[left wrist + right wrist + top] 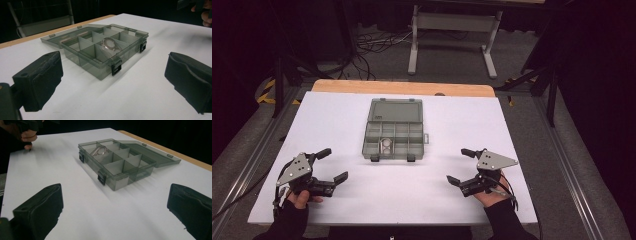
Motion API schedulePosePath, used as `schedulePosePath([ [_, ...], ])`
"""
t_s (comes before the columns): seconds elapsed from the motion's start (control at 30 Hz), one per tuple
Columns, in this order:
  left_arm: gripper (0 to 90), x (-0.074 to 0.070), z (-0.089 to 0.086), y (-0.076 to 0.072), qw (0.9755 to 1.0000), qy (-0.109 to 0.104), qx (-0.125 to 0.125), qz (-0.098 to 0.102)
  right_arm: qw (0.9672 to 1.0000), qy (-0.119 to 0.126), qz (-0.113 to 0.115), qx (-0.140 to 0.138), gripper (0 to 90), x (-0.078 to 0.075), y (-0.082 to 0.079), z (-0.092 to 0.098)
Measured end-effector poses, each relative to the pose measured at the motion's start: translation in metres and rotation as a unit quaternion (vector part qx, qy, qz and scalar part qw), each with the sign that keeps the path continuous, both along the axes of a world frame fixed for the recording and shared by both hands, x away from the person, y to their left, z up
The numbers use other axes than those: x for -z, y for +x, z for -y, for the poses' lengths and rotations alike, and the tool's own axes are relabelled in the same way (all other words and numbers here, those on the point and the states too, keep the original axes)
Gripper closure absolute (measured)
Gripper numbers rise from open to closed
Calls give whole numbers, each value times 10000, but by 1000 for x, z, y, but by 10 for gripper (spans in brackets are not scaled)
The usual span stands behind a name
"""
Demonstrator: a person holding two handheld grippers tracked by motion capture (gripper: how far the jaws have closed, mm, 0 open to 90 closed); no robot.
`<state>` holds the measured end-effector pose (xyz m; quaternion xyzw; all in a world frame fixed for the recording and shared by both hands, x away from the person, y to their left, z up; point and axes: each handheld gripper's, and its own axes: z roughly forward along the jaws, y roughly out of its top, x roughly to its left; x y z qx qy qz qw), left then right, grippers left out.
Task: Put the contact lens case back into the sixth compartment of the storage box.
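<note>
Near the table's front edge, the left gripper and right gripper rest with jaws spread wide, flanking the open compartment box, well apart from it.

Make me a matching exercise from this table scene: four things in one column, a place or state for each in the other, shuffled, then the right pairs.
Things:
1. organizer box
2. box lid
3. clear round item
4. left gripper

Places or states:
A. lies flat on the table behind the compartments, swung fully back
B. sits in a front-row compartment
C. jaws spread wide, holding nothing, near the table's front left
D. smoky grey and see-through, split by dividers, with two black latches on its front wall

Pairs: 1-D, 2-A, 3-B, 4-C
</note>
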<state>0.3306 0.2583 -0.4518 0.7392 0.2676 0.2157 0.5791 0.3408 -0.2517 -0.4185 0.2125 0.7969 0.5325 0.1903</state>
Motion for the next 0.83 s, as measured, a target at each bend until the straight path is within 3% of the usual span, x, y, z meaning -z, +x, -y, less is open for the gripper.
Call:
schedulePosePath([
  [0.37, 26, 2, 1, 0, 9999, -29, -97, 38, 9993, -75, -303, 188, 7, 30, -1, 7],
  [0.83, 26, 3, 1, 1, 10000, -42, -75, -4, 9993, -107, -189, 312, 7, 31, -2, 7],
])
